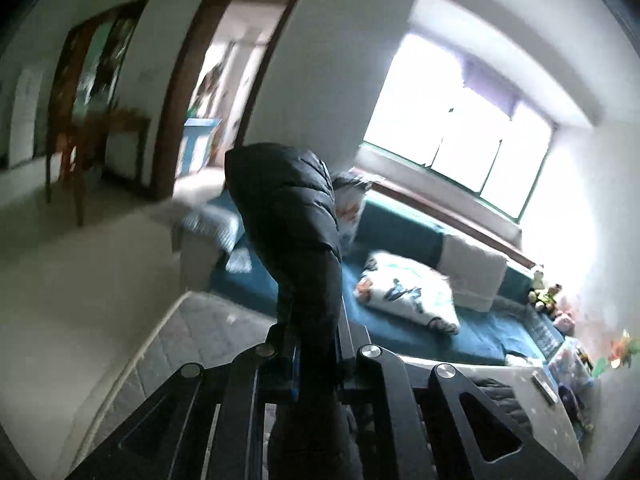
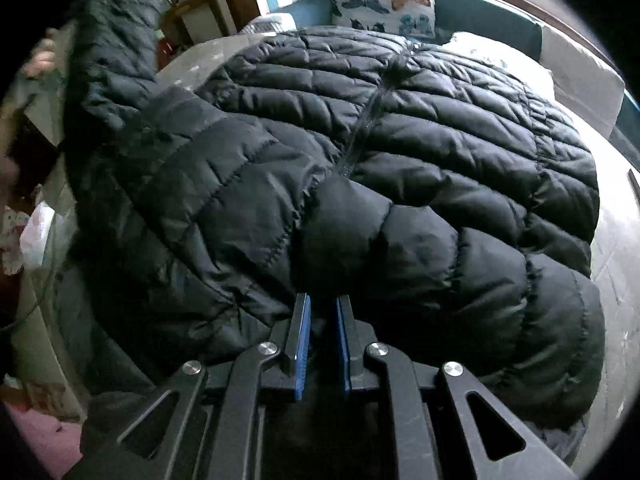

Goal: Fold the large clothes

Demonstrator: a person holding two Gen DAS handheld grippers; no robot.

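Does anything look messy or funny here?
Yes. One sleeve of the black puffy jacket sticks up in the air, pinched in the left gripper, while the rest lies flat. A butterfly pillow lies tilted on the blue couch.

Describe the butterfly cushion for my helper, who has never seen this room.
Look beyond the black puffer jacket to the teal sofa under the window. The butterfly cushion stands upright against its backrest: white, printed with blue and orange butterflies, unlike the plain pale cushion beside it.
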